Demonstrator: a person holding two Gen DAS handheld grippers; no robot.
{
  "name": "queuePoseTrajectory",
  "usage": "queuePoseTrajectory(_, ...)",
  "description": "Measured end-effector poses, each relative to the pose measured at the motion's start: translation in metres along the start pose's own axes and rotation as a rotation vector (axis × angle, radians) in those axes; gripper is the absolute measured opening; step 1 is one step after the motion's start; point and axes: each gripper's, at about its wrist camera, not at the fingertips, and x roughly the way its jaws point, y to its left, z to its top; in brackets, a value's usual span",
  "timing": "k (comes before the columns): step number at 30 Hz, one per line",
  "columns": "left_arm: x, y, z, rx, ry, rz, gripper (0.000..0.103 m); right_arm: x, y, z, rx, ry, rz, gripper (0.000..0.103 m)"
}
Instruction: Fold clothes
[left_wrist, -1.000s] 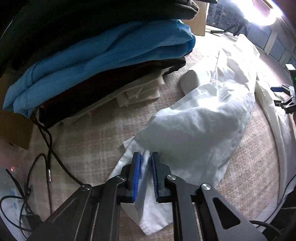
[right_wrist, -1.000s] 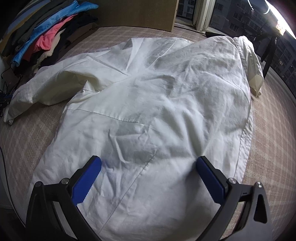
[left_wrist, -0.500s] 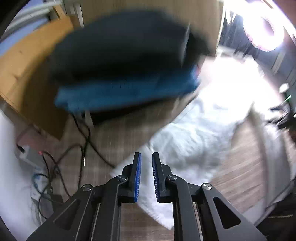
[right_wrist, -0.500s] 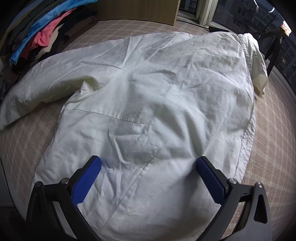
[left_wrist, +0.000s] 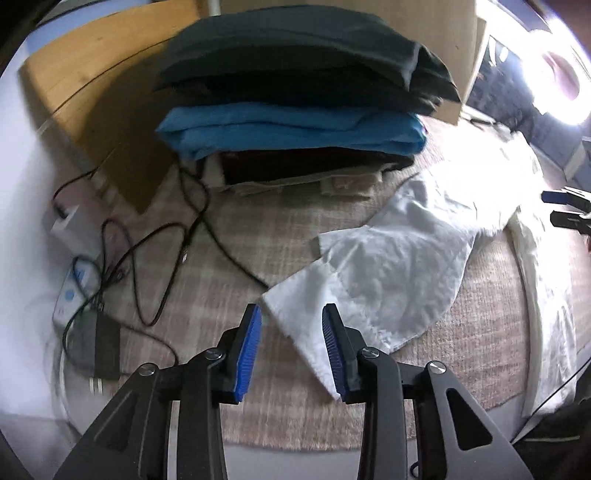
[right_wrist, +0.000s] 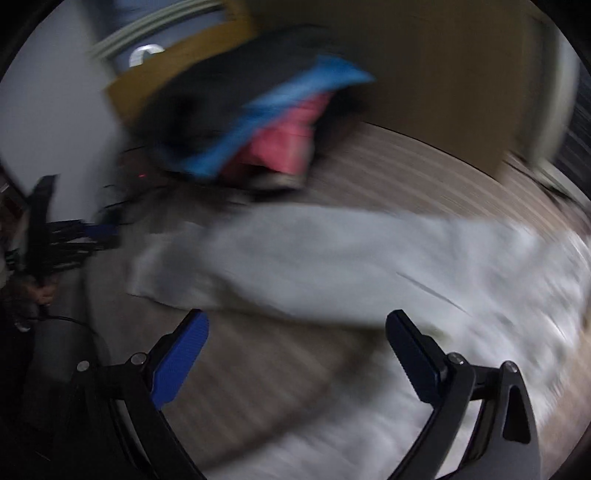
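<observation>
- My left gripper (left_wrist: 291, 347) hangs above the cuff end of the white shirt's (left_wrist: 391, 280) sleeve, its blue pads (left_wrist: 248, 350) narrowly apart and the jaws opening; the cloth lies below the gap and neither pad presses on it.
- My right gripper (right_wrist: 295, 362) is spread wide, the jaws just starting to close, nothing between them; its view is heavily blurred, with carpet below the gap and the shirt's pale cloth (right_wrist: 369, 266) beyond it and under the right-hand finger.
- The shirt lies on the checked beige carpet (left_wrist: 236, 236), the sleeve stretched flat toward the carpet's near edge, the body running off to the right where glare washes it out.
- A stack of folded clothes (left_wrist: 295, 107) sits at the carpet's far edge: dark garments on top, a blue one (left_wrist: 291, 129) under them, a dark reddish layer and pale pieces at the bottom. From the right gripper's view the same stack (right_wrist: 258, 122) shows blue and pink.
- Behind the stack stand brown cardboard panels (left_wrist: 85, 92); whether they form a box, and whether anything is inside, I cannot tell.
- Black cables (left_wrist: 162, 258) loop over the carpet's left edge, beside a white charger (left_wrist: 66, 221) and a dark power brick (left_wrist: 105, 343) just off it.
- In the left view, the tips of my other gripper (left_wrist: 567, 208) show at the right edge, over the shirt's far side.
</observation>
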Motion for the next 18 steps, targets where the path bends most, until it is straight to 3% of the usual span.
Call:
queuePoseTrajectory(2, -0.002, -0.004, -0.005, 0.01, 0.004, 0.014, 0.033, 0.024, 0.054, 0.011, -0.114, 0.03, 0.094, 0.097)
queuePoseTrajectory(5, -0.019, -0.001, -0.014, 0.001, -0.008, 0.018, 0.033, 0.078, 0.117, 0.019, -0.284, 0.064, 0.137, 0.097)
queuePoseTrajectory(9, -0.027, 0.027, -0.024, -0.073, -0.041, 0.02, 0.034, 0.096, 0.155, -0.003, -0.347, 0.115, 0.209, 0.097)
queuePoseTrajectory(12, -0.037, 0.049, -0.036, -0.139, -0.048, 0.021, 0.034, 0.128, 0.188, -0.015, -0.45, 0.159, 0.197, 0.097)
queuePoseTrajectory(15, -0.042, 0.06, -0.045, -0.152, -0.045, 0.027, 0.034, 0.147, 0.208, -0.032, -0.555, 0.163, 0.077, 0.097)
queuePoseTrajectory(17, -0.043, 0.06, -0.048, -0.144, -0.045, 0.026, 0.034, 0.146, 0.211, -0.035, -0.56, 0.138, 0.046, 0.084)
queuePoseTrajectory(18, -0.043, 0.059, -0.049, -0.139, -0.047, 0.019, 0.034, 0.144, 0.21, -0.034, -0.544, 0.126, 0.043, 0.069)
